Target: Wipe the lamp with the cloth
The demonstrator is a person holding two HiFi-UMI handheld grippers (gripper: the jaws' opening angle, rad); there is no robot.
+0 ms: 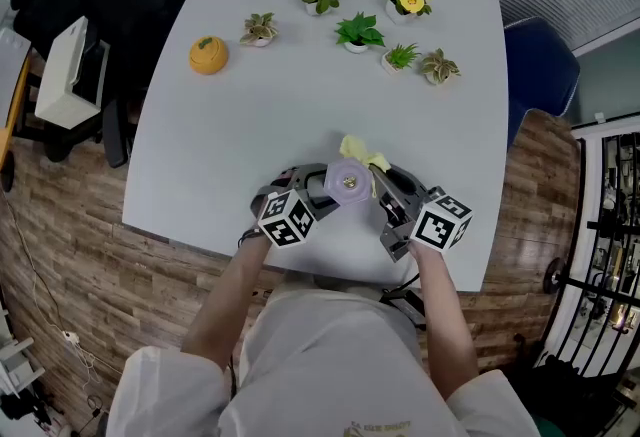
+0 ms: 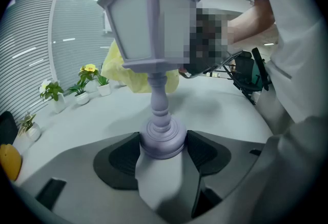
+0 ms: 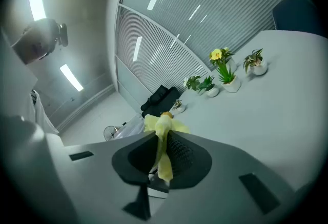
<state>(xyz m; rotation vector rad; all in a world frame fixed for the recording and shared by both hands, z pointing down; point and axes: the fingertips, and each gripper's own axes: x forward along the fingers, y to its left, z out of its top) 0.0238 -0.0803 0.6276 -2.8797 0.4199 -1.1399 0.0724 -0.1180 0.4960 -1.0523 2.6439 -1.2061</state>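
You have a white table [image 1: 200, 155]: orange round object [image 1: 208, 55] far left, five small potted plants [image 1: 358, 31] along the far side, blue chair [image 1: 541, 63] past its right corner.

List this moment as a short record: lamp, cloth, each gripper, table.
lamp: lilac, lantern-shaped, upright
cloth: yellow, bunched, just beyond the lamp's shade; contact unclear
left gripper: jaws shut on the lamp's base
right gripper: jaws shut on the cloth
table: pale grey; five small potted plants and an orange object on its far side
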